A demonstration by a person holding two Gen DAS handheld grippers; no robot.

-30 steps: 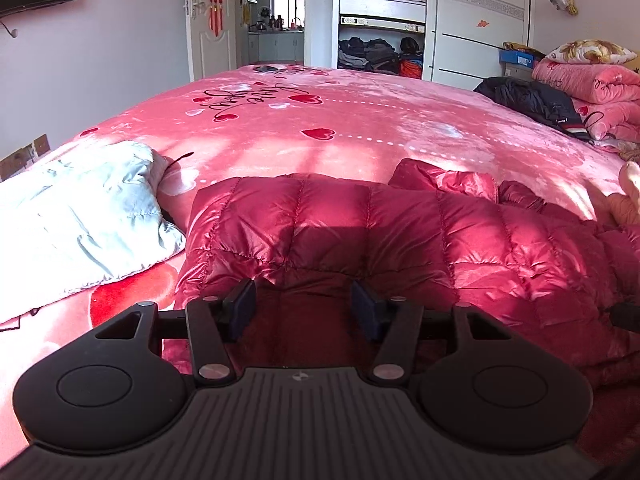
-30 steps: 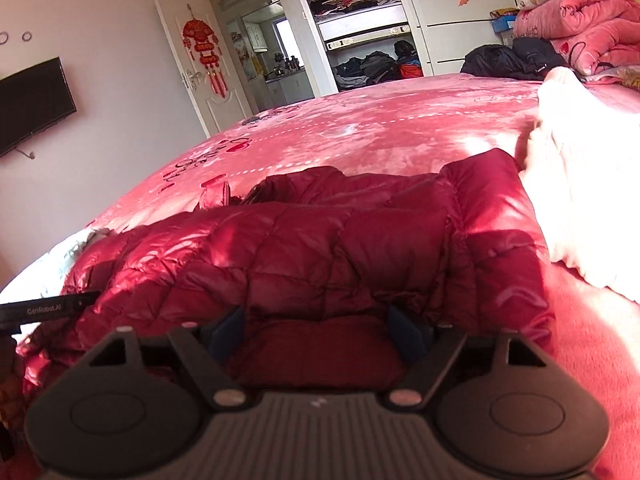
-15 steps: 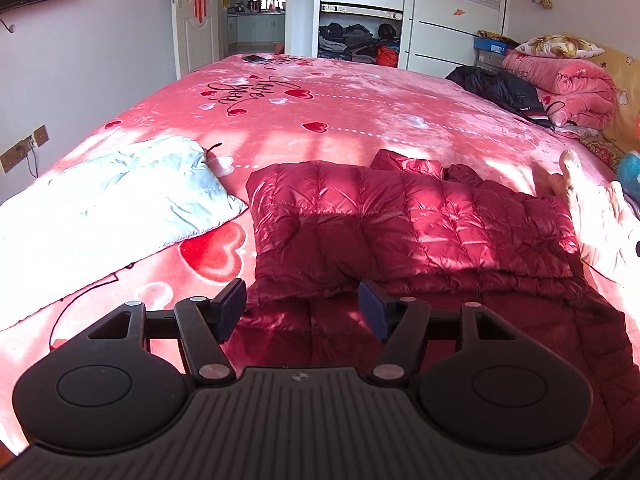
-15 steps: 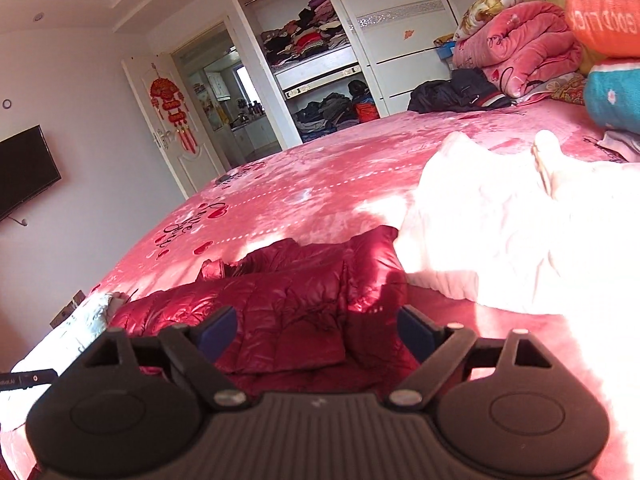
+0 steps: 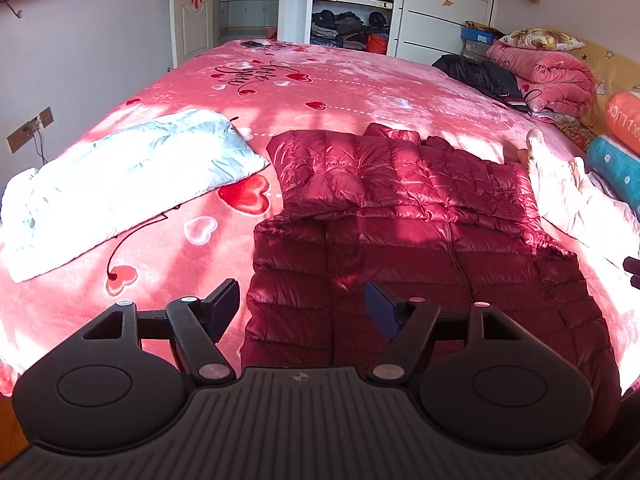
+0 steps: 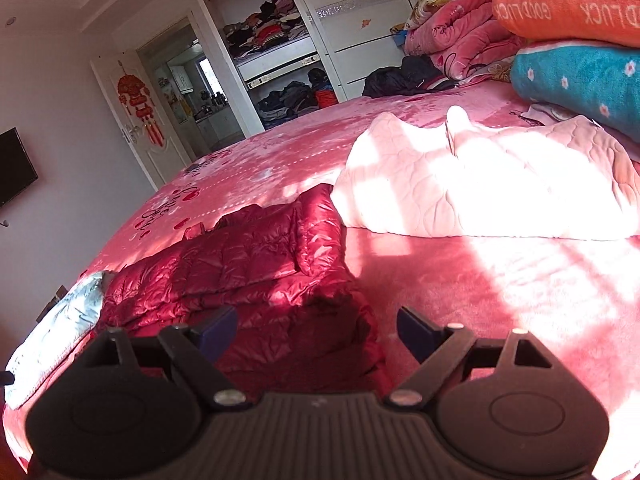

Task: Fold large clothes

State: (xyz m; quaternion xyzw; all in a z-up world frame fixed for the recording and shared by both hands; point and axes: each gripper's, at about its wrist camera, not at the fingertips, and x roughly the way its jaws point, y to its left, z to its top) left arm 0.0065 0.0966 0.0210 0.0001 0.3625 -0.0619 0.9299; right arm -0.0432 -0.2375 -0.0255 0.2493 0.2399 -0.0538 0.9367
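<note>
A dark red quilted down jacket (image 5: 420,216) lies on the pink bed, its far part folded back over the near part. In the right wrist view the jacket (image 6: 248,272) lies left of centre. My left gripper (image 5: 302,308) hovers above the jacket's near hem, its jaws opening, with nothing between the pads. My right gripper (image 6: 316,330) is open over the jacket's right edge and holds nothing.
A pale blue padded garment (image 5: 120,176) lies left of the jacket, a light pink quilted one (image 6: 480,184) to its right. Folded blankets and pillows (image 6: 568,40) are stacked at the bed's right. A black coat (image 5: 476,74) lies farther back. The pink heart-print bedspread (image 5: 320,88) stretches toward wardrobes.
Both grippers pulled back and rose away from the jacket, leaving its far part folded over. The left jaws spread wider. More of the bed and the neighbouring garments came into view.
</note>
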